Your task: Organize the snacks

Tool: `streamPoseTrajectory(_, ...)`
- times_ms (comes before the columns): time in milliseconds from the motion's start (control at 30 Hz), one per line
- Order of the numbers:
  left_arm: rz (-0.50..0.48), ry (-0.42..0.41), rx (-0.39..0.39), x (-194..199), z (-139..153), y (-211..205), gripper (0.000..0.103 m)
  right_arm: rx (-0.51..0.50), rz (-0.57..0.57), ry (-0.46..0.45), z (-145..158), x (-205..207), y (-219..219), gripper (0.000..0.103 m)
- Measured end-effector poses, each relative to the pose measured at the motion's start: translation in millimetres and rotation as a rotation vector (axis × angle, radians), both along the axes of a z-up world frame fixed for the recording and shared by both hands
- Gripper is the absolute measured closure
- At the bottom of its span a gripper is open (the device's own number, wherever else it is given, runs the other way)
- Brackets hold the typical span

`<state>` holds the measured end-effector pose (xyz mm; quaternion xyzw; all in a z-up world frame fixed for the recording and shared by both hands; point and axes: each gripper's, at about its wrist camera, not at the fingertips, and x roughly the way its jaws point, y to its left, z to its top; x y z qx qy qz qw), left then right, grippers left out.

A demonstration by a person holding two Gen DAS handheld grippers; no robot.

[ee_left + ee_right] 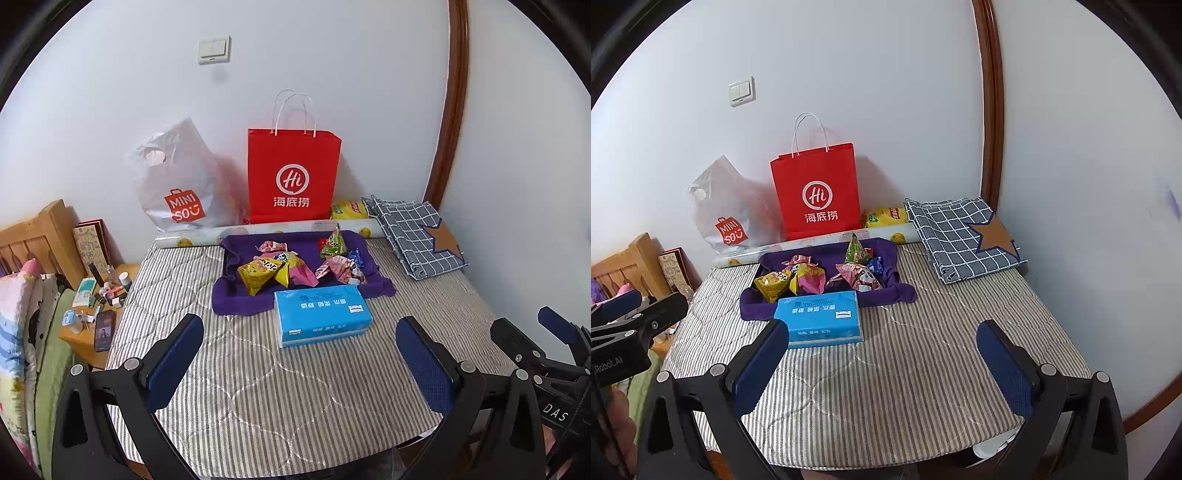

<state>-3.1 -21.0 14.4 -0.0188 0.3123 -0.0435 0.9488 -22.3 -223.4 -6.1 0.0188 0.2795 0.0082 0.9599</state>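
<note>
I see both claws released, left gripper [299, 360] and right gripper [882, 363], hovering near tissue pack [322, 314]; snack packets [295, 266] just behind it.

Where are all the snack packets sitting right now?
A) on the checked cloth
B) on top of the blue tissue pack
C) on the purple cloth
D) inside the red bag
C: the snack packets lie in a heap on the purple cloth, behind the tissue pack and in front of the red bag.
</note>
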Motion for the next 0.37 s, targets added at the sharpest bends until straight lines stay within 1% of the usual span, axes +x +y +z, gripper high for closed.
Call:
streamPoseTrajectory(267, 0.004, -0.002, -0.003, 0.1, -1.0, 0.1, 0.000, 0.001, 0.000, -0.001, 0.3, -0.2, 0.9, 0.000)
streamPoseTrajectory(367, 0.012, -0.017, -0.003, -1.3, -0.3, 1.1, 0.000, -0.001, 0.002, -0.004, 0.4, -0.1, 2.4, 0.000)
